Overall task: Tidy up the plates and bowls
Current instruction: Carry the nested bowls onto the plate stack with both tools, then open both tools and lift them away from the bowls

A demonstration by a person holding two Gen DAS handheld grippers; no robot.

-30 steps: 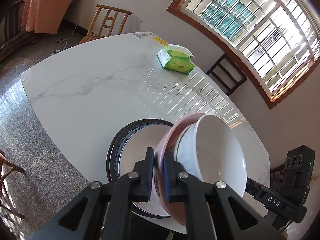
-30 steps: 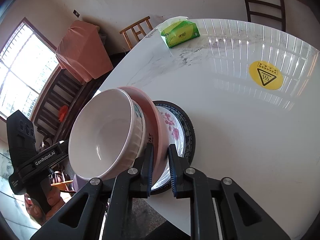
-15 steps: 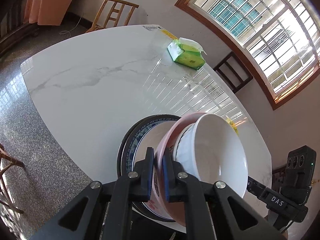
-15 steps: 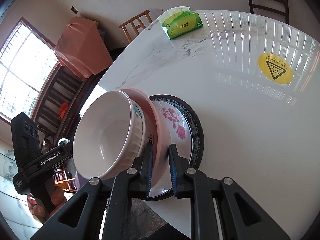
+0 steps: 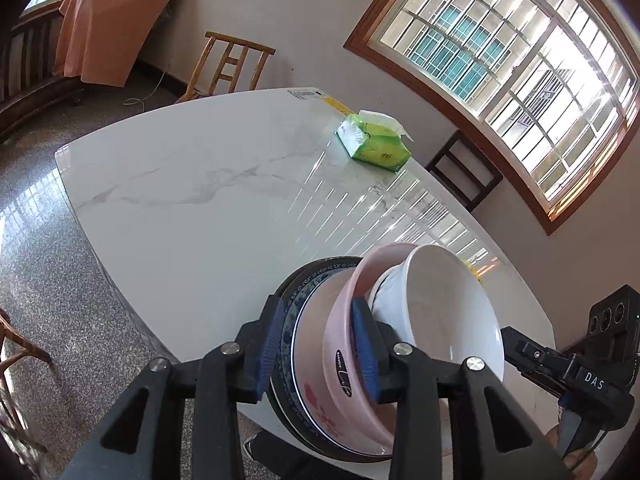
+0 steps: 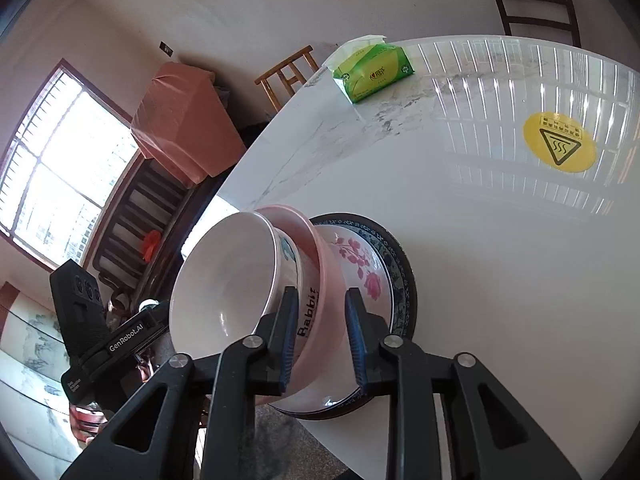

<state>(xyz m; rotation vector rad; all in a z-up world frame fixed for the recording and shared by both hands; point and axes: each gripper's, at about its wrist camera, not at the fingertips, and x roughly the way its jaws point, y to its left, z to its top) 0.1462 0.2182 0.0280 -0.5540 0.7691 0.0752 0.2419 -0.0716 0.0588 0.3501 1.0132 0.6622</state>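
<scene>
A white bowl (image 5: 444,312) sits nested in a pink bowl (image 5: 340,344), which rests on a floral plate (image 6: 360,264) stacked on a dark blue-rimmed plate (image 5: 296,292) at the near table edge. My left gripper (image 5: 318,346) is open, its fingers astride the pink bowl's rim and the plates' edge. My right gripper (image 6: 322,334) is open too, its fingers either side of the pink bowl (image 6: 316,304), with the white bowl (image 6: 228,280) to the left. Each gripper shows in the other's view.
The white marble table (image 5: 208,184) carries a green tissue pack (image 5: 374,146), also in the right wrist view (image 6: 372,70), and a yellow hot-surface sticker (image 6: 559,147). Wooden chairs (image 5: 226,66) stand around the table; the floor drops off just beyond the plates.
Both grippers have opened: they were pinched on the pink bowl's rim and their fingers now stand apart around it. The bowls have come down onto the plates.
</scene>
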